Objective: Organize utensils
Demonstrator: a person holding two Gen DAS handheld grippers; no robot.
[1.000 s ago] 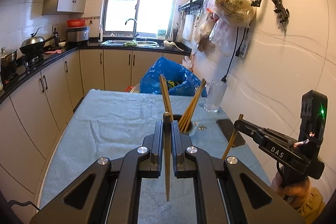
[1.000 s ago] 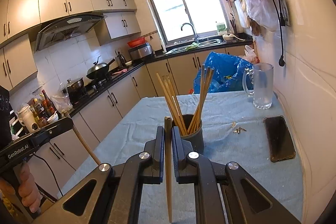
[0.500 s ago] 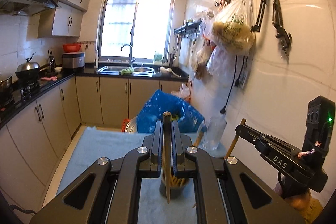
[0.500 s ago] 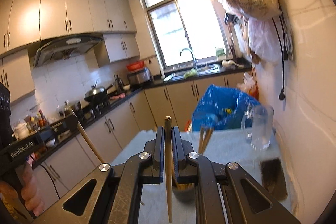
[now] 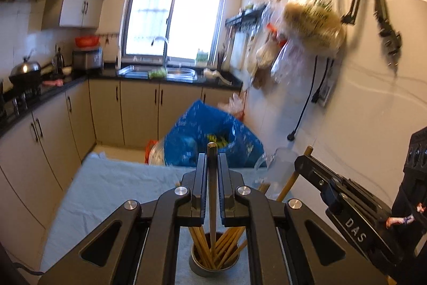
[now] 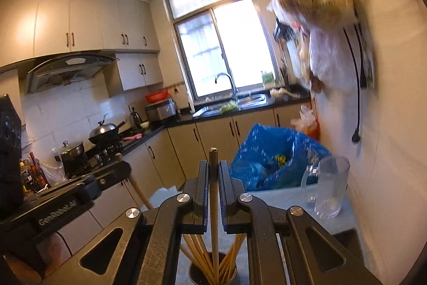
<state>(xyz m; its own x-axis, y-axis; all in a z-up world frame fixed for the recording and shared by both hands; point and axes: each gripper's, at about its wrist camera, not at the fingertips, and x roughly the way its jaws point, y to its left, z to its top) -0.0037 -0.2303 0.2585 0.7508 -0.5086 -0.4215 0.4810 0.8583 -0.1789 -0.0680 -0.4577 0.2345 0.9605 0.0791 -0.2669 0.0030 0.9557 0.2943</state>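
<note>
Left wrist view, chopstick (image 5: 212, 194) clamped upright (vertical), holder (image 5: 215, 262) below

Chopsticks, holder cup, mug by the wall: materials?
Chopsticks: likely wood or bamboo, matte tan-brown, no gloss. Holder cup: looks like metal, dull grey with a faint sheen on the wall; could be glazed, partly hidden. Mug: clear glass or hard plastic, see-through with a handle; blur leaves it open.

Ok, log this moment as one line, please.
left gripper: shut on chopstick | right gripper: shut on chopstick | both above chopstick holder | not released
</note>
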